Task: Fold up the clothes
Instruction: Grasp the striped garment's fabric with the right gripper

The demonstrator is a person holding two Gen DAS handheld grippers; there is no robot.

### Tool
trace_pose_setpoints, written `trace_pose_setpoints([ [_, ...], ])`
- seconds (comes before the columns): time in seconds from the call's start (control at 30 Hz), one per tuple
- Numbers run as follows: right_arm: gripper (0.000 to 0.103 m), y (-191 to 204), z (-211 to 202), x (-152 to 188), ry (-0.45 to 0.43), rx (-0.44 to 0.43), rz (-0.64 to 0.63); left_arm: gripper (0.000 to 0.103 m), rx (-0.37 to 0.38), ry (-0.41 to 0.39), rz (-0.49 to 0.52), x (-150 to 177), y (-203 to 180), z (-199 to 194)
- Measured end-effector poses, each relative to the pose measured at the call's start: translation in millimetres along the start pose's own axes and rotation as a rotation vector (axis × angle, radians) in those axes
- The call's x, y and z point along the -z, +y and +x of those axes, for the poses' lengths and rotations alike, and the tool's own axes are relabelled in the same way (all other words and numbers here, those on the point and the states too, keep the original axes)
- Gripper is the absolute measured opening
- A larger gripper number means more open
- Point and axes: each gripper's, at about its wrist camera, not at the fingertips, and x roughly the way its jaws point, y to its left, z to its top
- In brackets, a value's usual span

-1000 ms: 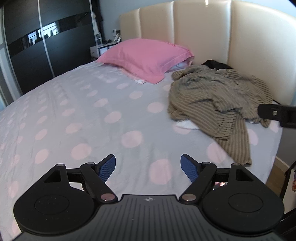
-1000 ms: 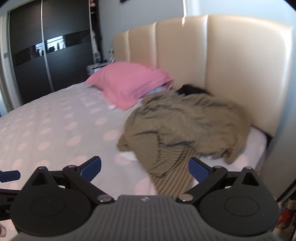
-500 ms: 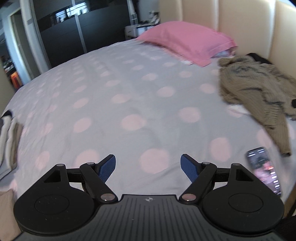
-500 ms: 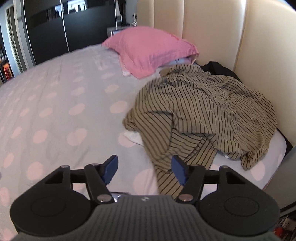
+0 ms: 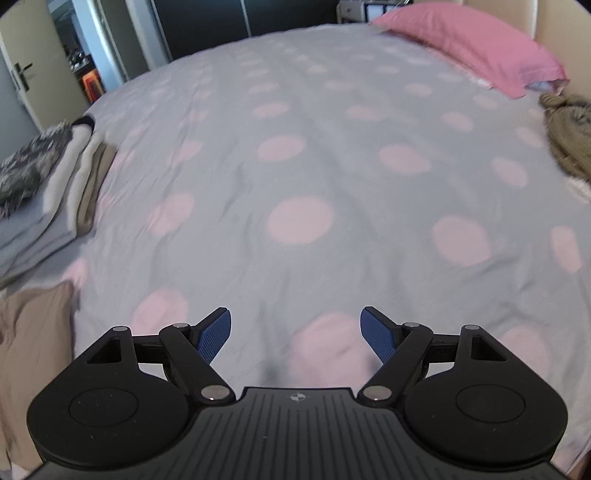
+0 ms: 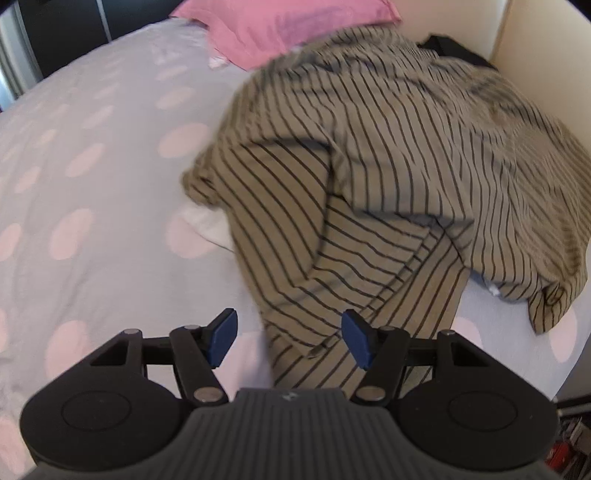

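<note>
1. Big bed point(image 5: 295, 177) with a spotted sheet, pink pillow point(image 6: 280, 26) up by the headboard.
2. Striped shirt point(image 6: 388, 155) lies crumpled near the pillow.
3. Folded clothes stack point(image 5: 40, 192) sits on the bed's far edge.
4. Right tongs point(image 6: 290, 338) are closing, shirt hem between them, not yet pinched.
5. Left tongs point(image 5: 295, 334) wide apart, holding nothing.

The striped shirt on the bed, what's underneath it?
A white cloth pokes out under the striped shirt at its left edge, on the dotted sheet. How far it reaches beneath is hidden.

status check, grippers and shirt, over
Left gripper open over bare bedspread. Right gripper closing, not yet gripping striped shirt hem. Nothing blocking.
</note>
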Motion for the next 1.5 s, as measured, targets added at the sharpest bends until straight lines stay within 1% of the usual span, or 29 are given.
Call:
trace_pose_setpoints([
  [0.03, 0.056, -3, 5, 0, 0.01, 0.004, 0.011, 0.077, -0.007, 0.008, 0.002, 3, 4, 2],
  [0.1, 0.05, -8, 14, 1, 0.034, 0.003, 0.036, 0.077, -0.023, 0.019, 0.001, 9, 9, 5],
  [0.13, 0.045, -10, 16, 2, 0.041, -0.003, 0.047, 0.077, -0.026, 0.022, -0.002, 10, 11, 6],
  [0.17, 0.032, -11, 18, 3, 0.045, -0.008, 0.055, 0.077, -0.026, 0.025, -0.006, 12, 13, 7],
  [0.2, 0.022, -12, 19, 4, 0.044, -0.01, 0.059, 0.077, -0.025, 0.027, -0.01, 13, 15, 7],
  [0.23, 0.009, -13, 17, 3, 0.033, -0.011, 0.06, 0.077, -0.022, 0.028, -0.014, 14, 16, 7],
  [0.27, 0.004, -13, 13, 3, 0.014, -0.015, 0.062, 0.077, -0.02, 0.027, -0.018, 14, 17, 7],
  [0.4, 0.003, 2, -12, -1, -0.072, -0.02, 0.009, 0.077, -0.013, 0.018, -0.033, 15, 20, 3],
  [0.5, 0.002, 24, -37, -3, -0.097, -0.073, -0.033, 0.077, -0.008, 0.003, -0.036, 13, 22, -7],
  [0.63, 0.002, 65, -74, 1, -0.116, -0.165, -0.122, 0.077, -0.004, -0.021, -0.028, 11, 27, -26],
  [0.73, 0.002, 102, -100, 11, -0.142, -0.239, -0.178, 0.077, 0.003, -0.041, -0.028, 12, 35, -42],
  [0.83, 0.002, 139, -124, 27, -0.172, -0.281, -0.239, 0.077, 0.009, -0.056, -0.028, 15, 43, -57],
  [0.93, 0.002, 173, -140, 48, -0.175, -0.362, -0.281, 0.077, 0.011, -0.068, -0.018, 18, 48, -68],
  [1.0, 0.002, 196, -151, 65, -0.16, -0.431, -0.311, 0.077, 0.012, -0.08, -0.018, 21, 52, -74],
  [1.1, 0.002, 232, -165, 93, -0.114, -0.542, -0.361, 0.077, 0.026, -0.094, -0.023, 26, 57, -82],
  [1.2, 0.002, 268, -177, 125, -0.055, -0.646, -0.419, 0.077, 0.041, -0.102, -0.026, 30, 60, -85],
  [1.27, 0.002, 289, -183, 146, 0.0, -0.727, -0.457, 0.077, 0.054, -0.106, -0.028, 32, 63, -86],
  [1.33, 0.002, 307, -189, 168, 0.044, -0.783, -0.505, 0.077, 0.068, -0.108, -0.029, 35, 66, -88],
  [1.43, 0.002, 327, -196, 195, 0.078, -0.788, -0.564, 0.077, 0.089, -0.105, -0.025, 40, 67, -87],
  [1.5, 0.002, 333, -191, 205, 0.098, -0.757, -0.59, 0.077, 0.108, -0.099, -0.018, 44, 67, -85],
])
